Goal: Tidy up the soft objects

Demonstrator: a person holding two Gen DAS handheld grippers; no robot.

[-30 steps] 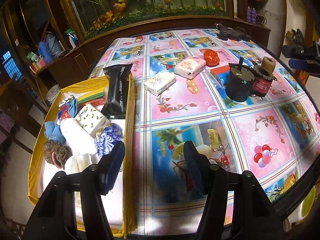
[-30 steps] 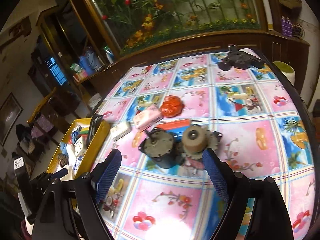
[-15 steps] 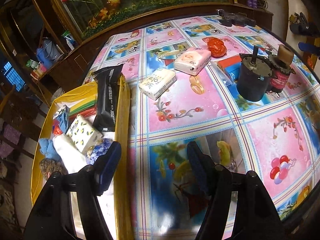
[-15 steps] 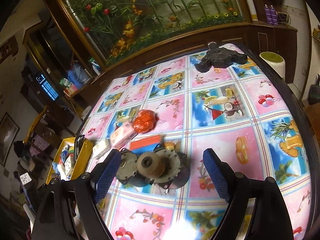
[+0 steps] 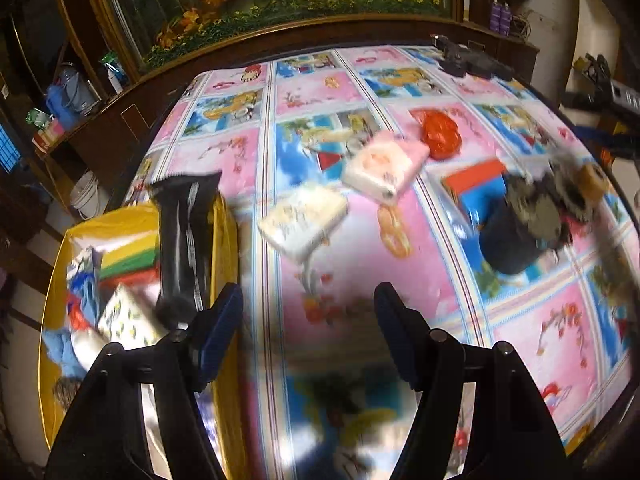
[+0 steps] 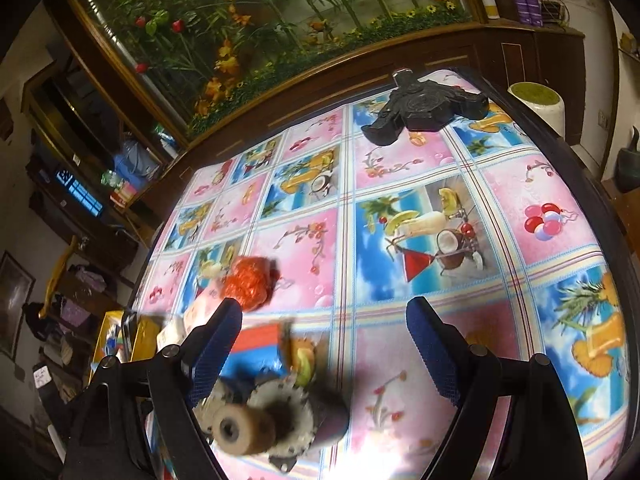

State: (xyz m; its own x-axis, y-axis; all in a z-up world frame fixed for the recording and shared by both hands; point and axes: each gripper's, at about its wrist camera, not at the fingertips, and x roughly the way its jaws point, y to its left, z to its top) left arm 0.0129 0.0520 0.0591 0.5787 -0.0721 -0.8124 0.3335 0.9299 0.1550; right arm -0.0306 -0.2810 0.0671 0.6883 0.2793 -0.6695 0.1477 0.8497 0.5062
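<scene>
Left tool: your fingers stand wide apart with nothing between them, hovering over the table near its left edge. Left finger sits over the rim of the yellow bin, which hangs beside the table. A black packet leans on that rim, half in the bin. Inside it: a white patterned pack, blue cloth, green and red sheets; the rest is blurred.

Ahead of your left tool, on the table: a white tissue pack, then a pink-white tissue pack just behind it, and an orange-red crumpled bag touching the pink pack's far corner. To the right, a dark motor with gears, blurred.

Right tool: also spread wide, holding nothing. It hangs above the table with the geared motor and its tan roller just below the left finger. The orange-red bag lies beyond that finger. A black star-shaped base rests at the far table edge.
</scene>
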